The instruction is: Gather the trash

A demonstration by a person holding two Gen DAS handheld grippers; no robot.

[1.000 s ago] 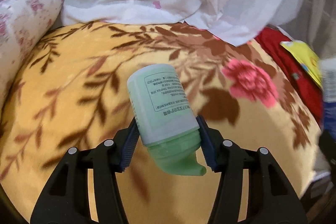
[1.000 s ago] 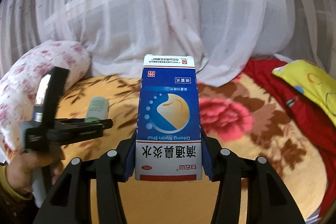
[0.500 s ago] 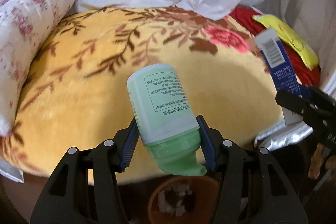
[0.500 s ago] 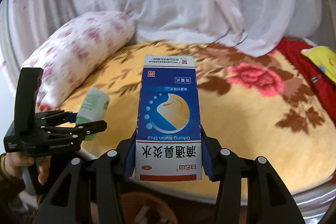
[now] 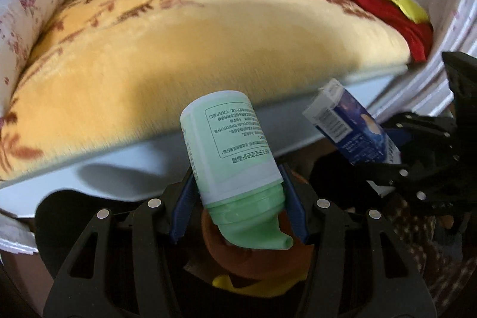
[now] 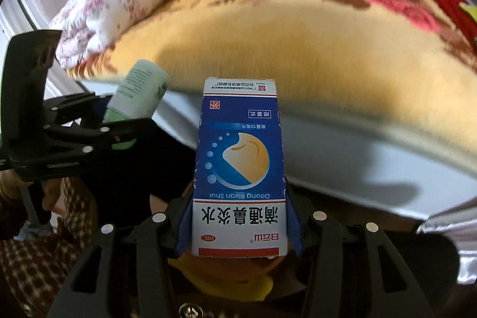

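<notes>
My left gripper (image 5: 237, 216) holds a green bottle (image 5: 229, 145), fingers (image 5: 182, 207) clamped at its neck, cap toward me. My right gripper (image 6: 238, 224) holds a blue box (image 6: 238, 166) upright between its fingers (image 6: 293, 221). Both hang past the bed (image 5: 208, 55) edge, above a brown bin (image 5: 253, 264) partly hidden below.

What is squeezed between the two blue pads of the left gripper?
A pale green bottle, cap end toward the camera, is clamped between the left gripper's blue pads. The left wrist view shows it best.
</notes>
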